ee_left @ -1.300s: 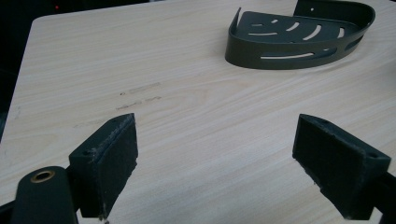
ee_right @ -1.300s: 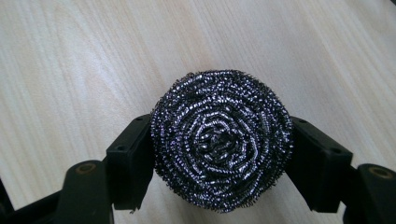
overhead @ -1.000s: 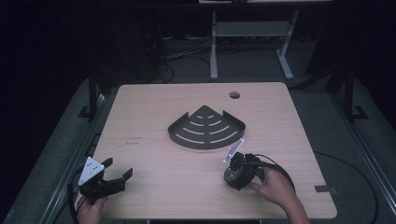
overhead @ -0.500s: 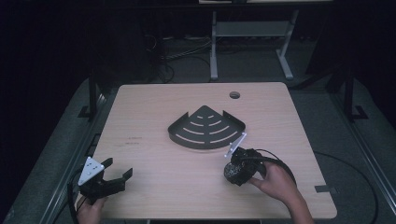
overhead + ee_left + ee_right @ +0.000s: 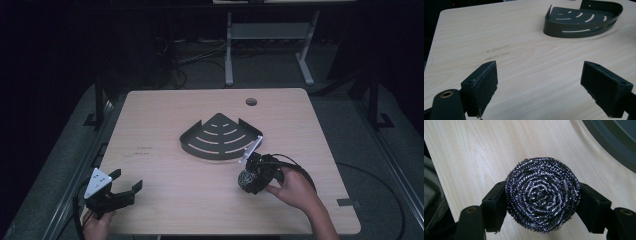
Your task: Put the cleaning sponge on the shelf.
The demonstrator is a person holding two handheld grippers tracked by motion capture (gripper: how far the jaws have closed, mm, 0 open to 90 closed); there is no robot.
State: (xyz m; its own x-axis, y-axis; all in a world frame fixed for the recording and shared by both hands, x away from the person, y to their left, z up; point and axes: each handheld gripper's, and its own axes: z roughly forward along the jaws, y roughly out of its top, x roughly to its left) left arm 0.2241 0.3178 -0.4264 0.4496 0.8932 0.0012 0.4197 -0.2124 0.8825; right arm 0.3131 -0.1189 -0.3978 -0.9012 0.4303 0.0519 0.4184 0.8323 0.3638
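Steel scourer [image 5: 542, 195] clamped in right tool [image 5: 541, 202]; left tool [image 5: 546, 85] wide open, empty.

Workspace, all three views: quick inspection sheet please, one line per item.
Surface: light wood table, faint scuff marks left of centre, round hole near the far edge.
Job's things: steel wool scourer clamped in the right gripper; dark slotted corner shelf flat at mid-table.
Clutter: nothing seen.
Grippers: left gripper open, holding nothing, near the front left corner; right gripper shut on the scourer, beside the shelf's right corner.
Cables: black cable loops behind the right hand.
Surroundings: dark floor, metal stand and loose cables beyond the table.
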